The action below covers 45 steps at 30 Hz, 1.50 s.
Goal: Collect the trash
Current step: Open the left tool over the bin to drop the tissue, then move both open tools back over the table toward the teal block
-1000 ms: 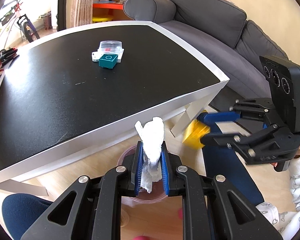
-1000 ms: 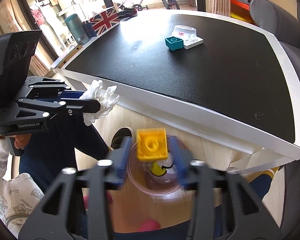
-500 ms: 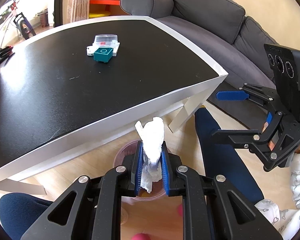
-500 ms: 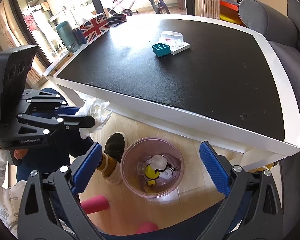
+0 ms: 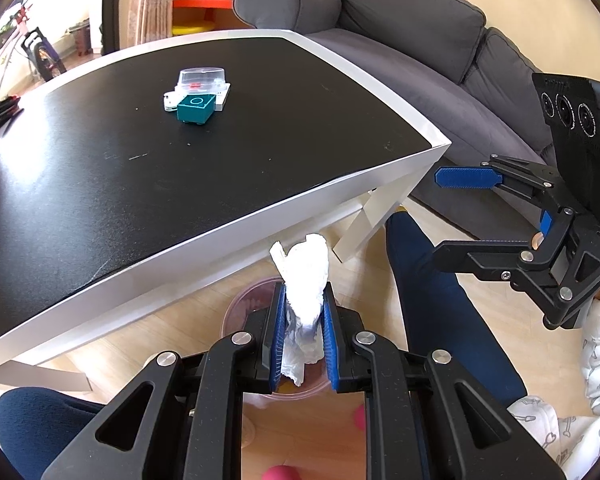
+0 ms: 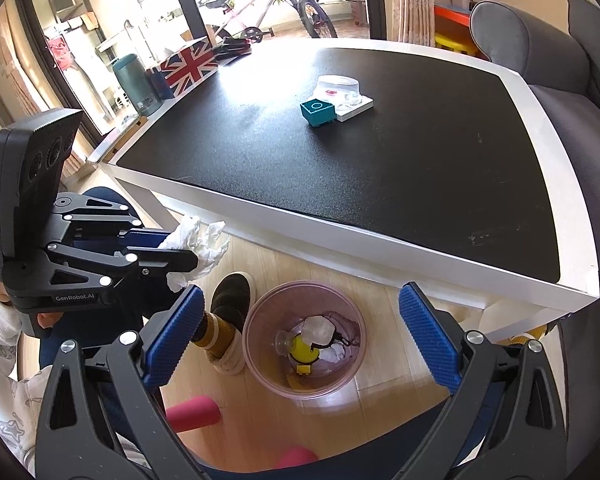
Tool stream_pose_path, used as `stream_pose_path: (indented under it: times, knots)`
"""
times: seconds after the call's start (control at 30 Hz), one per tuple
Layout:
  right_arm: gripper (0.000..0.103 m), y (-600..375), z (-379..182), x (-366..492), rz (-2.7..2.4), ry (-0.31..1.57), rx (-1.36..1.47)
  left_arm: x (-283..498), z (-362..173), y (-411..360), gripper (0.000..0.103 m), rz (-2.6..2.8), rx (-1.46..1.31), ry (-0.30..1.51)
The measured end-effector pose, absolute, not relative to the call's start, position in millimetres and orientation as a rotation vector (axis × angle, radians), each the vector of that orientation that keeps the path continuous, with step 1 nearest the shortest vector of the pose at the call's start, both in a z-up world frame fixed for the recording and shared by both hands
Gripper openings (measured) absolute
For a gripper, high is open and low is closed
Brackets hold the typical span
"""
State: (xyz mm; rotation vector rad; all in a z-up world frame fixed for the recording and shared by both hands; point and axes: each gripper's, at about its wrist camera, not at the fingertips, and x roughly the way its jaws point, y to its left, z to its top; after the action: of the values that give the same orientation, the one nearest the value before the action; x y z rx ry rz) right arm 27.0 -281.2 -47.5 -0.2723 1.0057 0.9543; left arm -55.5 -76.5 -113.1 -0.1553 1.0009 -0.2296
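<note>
Right wrist view looks down between my right gripper, whose blue pads are spread wide with nothing between them, straight into the pink bin on the wooden floor beside the table. Inside the bin lie a yellow bottle, crumpled white paper on top of it, and a small yellow block near the front wall. My left gripper pinches a crumpled white tissue tight between its pads, and the tissue sticks up above the fingertips, over the near rim of the bin. On the black tabletop, well apart from me, a teal block sits touching a flat white box, which carries a clear plastic tub with something red inside.
</note>
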Motion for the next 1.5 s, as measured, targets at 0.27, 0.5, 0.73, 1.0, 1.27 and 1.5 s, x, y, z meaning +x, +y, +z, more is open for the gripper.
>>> stream_pose_path:
  times: [0.27,0.5,0.73,1.0,1.27,1.5]
  knots:
    - [0.096,-287.1,-42.9,31.2,0.951,0.999,-0.251,-54.0,-107.3,-80.5,0.02,-0.24,-0.144,0.99]
    - [0.096,-291.6,-41.6,33.7,0.943,0.996,-0.241,-53.5,-104.4,-77.6,0.088,-0.22,-0.182,0.971]
    - [0.096,-291.1,-43.6,33.3,0.942,1.0,-0.242,-52.7,-106.8,-72.2,0.095,-0.166,-0.179,0.981]
    - [0.097,-289.0,-45.1,32.7,0.942,1.002,-0.242,-54.9,-102.7,-67.7,0.095,-0.161,-0.189,0.975]
    - [0.097,-285.6,-40.7,34.5,0.939,0.997,-0.241,-53.7,-93.2,-62.9,0.095,-0.144,-0.177,0.958]
    - [0.097,-280.2,-23.4,43.0,0.934,0.973,-0.23,-48.0,-75.7,-50.8,0.095,-0.122,-0.175,0.937]
